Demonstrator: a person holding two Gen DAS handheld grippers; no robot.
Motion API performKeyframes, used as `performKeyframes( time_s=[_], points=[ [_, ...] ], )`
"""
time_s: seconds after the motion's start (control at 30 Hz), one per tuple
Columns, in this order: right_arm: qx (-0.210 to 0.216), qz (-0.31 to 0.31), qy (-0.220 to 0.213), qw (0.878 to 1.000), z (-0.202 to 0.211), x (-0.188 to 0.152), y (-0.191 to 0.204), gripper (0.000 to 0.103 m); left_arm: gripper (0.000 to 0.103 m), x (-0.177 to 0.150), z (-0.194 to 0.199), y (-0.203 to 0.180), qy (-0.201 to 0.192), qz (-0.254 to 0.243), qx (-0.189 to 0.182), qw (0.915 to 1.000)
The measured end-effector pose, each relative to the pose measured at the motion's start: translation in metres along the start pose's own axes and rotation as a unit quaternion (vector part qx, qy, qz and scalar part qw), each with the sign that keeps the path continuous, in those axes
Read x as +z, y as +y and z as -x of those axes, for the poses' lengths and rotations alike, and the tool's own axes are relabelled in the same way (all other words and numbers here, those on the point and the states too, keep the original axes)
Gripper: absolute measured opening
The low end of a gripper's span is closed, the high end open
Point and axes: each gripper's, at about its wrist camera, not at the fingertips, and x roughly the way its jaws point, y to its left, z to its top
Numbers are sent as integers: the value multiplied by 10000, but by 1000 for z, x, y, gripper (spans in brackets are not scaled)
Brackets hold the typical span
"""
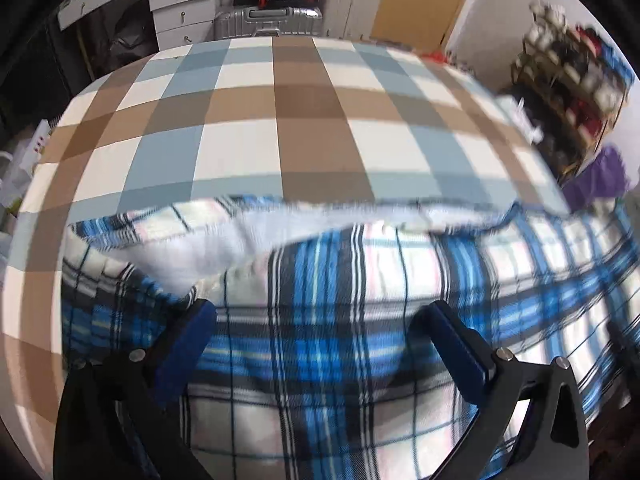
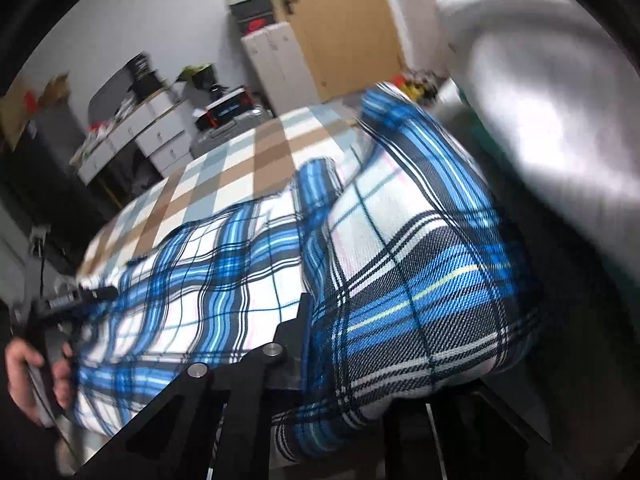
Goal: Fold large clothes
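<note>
A big blue, white and black plaid shirt (image 1: 360, 280) is lying across the near part of a bed covered with a checked sheet (image 1: 280, 120) in tan, pale blue and cream squares. In the left wrist view the left gripper (image 1: 320, 320) is hanging over the shirt with its jaws standing wide apart; the blue pads (image 1: 188, 340) are showing on the inner faces of its fingers, and nothing is being squeezed between them, the cloth simply lying beneath. A strip of the shirt's white lining (image 1: 240, 240) is turning up along the far edge of the garment. In the right wrist view the right gripper (image 2: 320, 344) is clamping a bunched fold of the plaid shirt (image 2: 400, 280), its jaws drawn nearly together on the fabric, and the cloth is bulging up and over the tool toward the right. At the left edge of that view a hand (image 2: 32, 376) is gripping the handle of the other tool beside the shirt's edge. A blurred grey sleeve (image 2: 540, 100) is filling the upper right corner. Beyond the bed, white drawers (image 1: 180, 4) and a silver suitcase (image 1: 268, 24) are standing against the wall, with a brown door (image 2: 348, 32) further along and a shelf of shoes (image 1: 572, 80) off to the right.
</note>
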Motion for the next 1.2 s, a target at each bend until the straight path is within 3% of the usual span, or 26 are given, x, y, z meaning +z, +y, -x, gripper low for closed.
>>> performKeyframes(
  time_s=[0.1, 0.2, 0.23, 0.3, 0.33, 0.4, 0.43, 0.57, 0.67, 0.73, 0.77, 0.83, 0.9, 0.93, 1.0, 1.1, 1.2],
  points=[
    [-131, 366, -91, 9992, 7, 2, 8, 7, 102, -6, 10, -10, 97, -32, 105, 9999],
    [-160, 498, -119, 9986, 10, 5, 11, 6, 102, -14, 26, -20, 126, 23, -621, 9980],
    [-156, 504, -110, 9985, 10, 6, 11, 6, 102, -17, 25, -28, 242, -106, -696, 9972],
    [-165, 573, -105, 9982, 10, 12, 14, 6, 102, -23, 17, -44, 390, -446, -433, 9973],
    [-182, 663, -141, 9975, 13, 16, 16, 5, 102, -27, 2, -55, 566, -658, -73, 9962],
    [-158, 844, -239, 9960, 20, 25, 22, 4, 102, -29, -5, -69, 496, -799, 321, 9950],
    [-137, 945, -282, 9950, 24, 30, 26, 4, 102, -27, -7, -75, 511, -685, 295, 9959],
    [-350, 1185, -534, 9909, 44, 56, 36, 3, 102, -20, -12, -106, 395, -633, -124, 9971],
    [-531, 1415, -798, 9853, 66, 84, 46, 3, 102, -13, -10, -129, 427, -678, -1264, 9887],
    [-559, 1687, -981, 9792, 80, 98, 65, 3, 102, -3, 5, -110, 475, -200, -1873, 9809],
    [-556, 1879, -1032, 9752, 85, 100, 79, 3, 102, 3, 17, -94, 349, 53, -2003, 9791],
    [-500, 2216, -1100, 9676, 90, 96, 107, 3, 102, 14, 41, -57, 23, 262, -1950, 9805],
    [-390, 2604, -1091, 9585, 86, 80, 138, 4, 102, 19, 65, -16, -389, 381, -1671, 9844],
    [-306, 2832, -1038, 9529, 79, 67, 158, 4, 102, 20, 77, 17, -628, 580, -1583, 9837],
    [-172, 3159, -957, 9438, 65, 43, 188, 4, 102, 18, 85, 66, -717, 1021, -1543, 9801],
    [228, 3162, -554, 9468, 33, 13, 222, 5, 102, 10, 84, 123, -719, 1672, -1540, 9712],
    [686, 3086, 238, 9484, -3, -23, 245, 11, 102, 0, 83, 139, -640, 1793, -1589, 9688]
  ],
)
